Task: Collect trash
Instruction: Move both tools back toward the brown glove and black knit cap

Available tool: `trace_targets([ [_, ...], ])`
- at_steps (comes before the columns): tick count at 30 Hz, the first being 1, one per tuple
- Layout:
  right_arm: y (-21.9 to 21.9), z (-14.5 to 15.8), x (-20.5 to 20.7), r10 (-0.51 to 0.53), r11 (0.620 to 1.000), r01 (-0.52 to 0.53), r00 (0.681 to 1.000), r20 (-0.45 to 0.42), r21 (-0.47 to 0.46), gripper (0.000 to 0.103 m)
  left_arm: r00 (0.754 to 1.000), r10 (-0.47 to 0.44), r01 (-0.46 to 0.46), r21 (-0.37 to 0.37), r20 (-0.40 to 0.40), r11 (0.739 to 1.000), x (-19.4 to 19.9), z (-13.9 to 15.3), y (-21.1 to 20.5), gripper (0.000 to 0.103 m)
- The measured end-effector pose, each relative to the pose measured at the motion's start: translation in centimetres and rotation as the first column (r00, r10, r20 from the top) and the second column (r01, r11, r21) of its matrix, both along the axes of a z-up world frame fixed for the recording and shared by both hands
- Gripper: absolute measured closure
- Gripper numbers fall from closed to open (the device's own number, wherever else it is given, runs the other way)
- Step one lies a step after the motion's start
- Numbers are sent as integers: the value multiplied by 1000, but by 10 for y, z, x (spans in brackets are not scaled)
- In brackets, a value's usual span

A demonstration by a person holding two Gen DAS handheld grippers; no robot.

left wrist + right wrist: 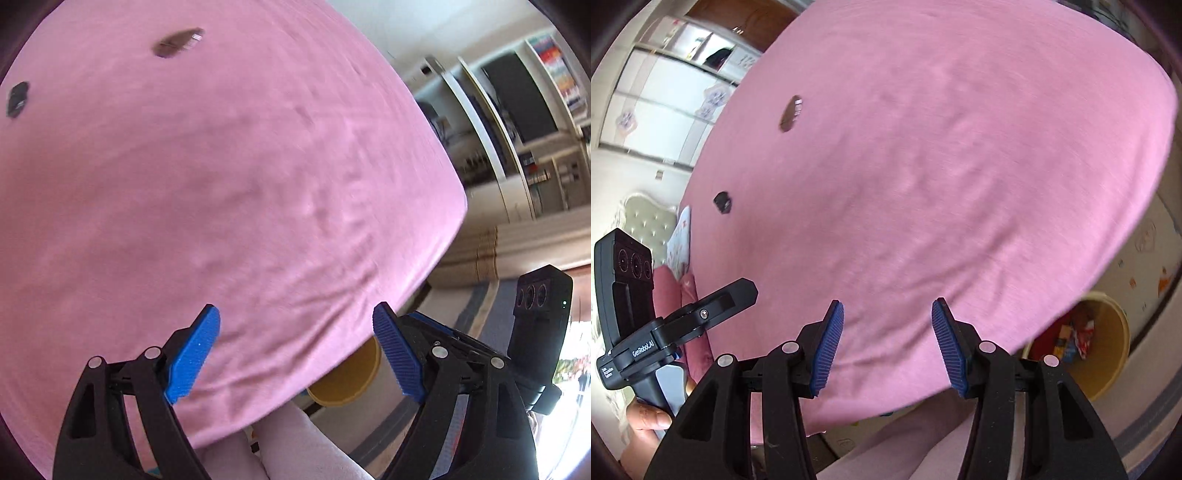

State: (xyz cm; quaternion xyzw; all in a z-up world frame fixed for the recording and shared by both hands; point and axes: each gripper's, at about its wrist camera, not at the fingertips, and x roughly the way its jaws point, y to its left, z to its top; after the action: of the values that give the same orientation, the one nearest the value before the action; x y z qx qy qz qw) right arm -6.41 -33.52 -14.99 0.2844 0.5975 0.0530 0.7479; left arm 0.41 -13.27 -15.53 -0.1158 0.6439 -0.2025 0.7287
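Note:
Two pieces of trash lie on a pink bed sheet [229,177]. A brown wrapper [178,42] lies far off, and it also shows in the right wrist view [791,113]. A small dark wrapper [17,99] lies at the left edge; in the right wrist view it is the dark wrapper [723,202]. A yellow bin [1108,347] holding colourful wrappers stands on the floor by the bed's near corner; its rim shows in the left wrist view [347,376]. My left gripper [295,350] is open and empty over the bed's near edge. My right gripper [886,347] is open and empty.
The bed sheet [942,166] fills most of both views. White wardrobes [665,92] stand beyond the bed. Shelves [517,129] line the far wall. A padded headboard [646,218] and pillows are at the left. The person's pink-trousered leg [295,443] is below the grippers.

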Motion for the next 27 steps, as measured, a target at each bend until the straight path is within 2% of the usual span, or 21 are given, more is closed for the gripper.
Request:
trace_targets([
  [3, 24, 6, 34, 46, 999, -47, 999, 22, 19, 53, 997, 80, -80, 10, 24, 997, 22, 6, 41, 19],
  [8, 62, 23, 99, 144, 989, -145, 987, 71, 15, 53, 976, 212, -212, -4, 56, 977, 58, 22, 98, 19],
  [13, 92, 28, 174, 210, 976, -215, 971, 117, 29, 53, 955, 283, -285, 18, 88, 958, 93, 30, 133, 19],
  [19, 120, 12, 245, 267, 961, -273, 957, 115, 41, 53, 920, 380, -383, 11, 92, 924, 150, 26, 165, 19],
  [27, 143, -36, 328, 297, 953, -301, 952, 68, 45, 53, 892, 448, -449, 4, 62, 893, 221, -14, 180, 19],
])
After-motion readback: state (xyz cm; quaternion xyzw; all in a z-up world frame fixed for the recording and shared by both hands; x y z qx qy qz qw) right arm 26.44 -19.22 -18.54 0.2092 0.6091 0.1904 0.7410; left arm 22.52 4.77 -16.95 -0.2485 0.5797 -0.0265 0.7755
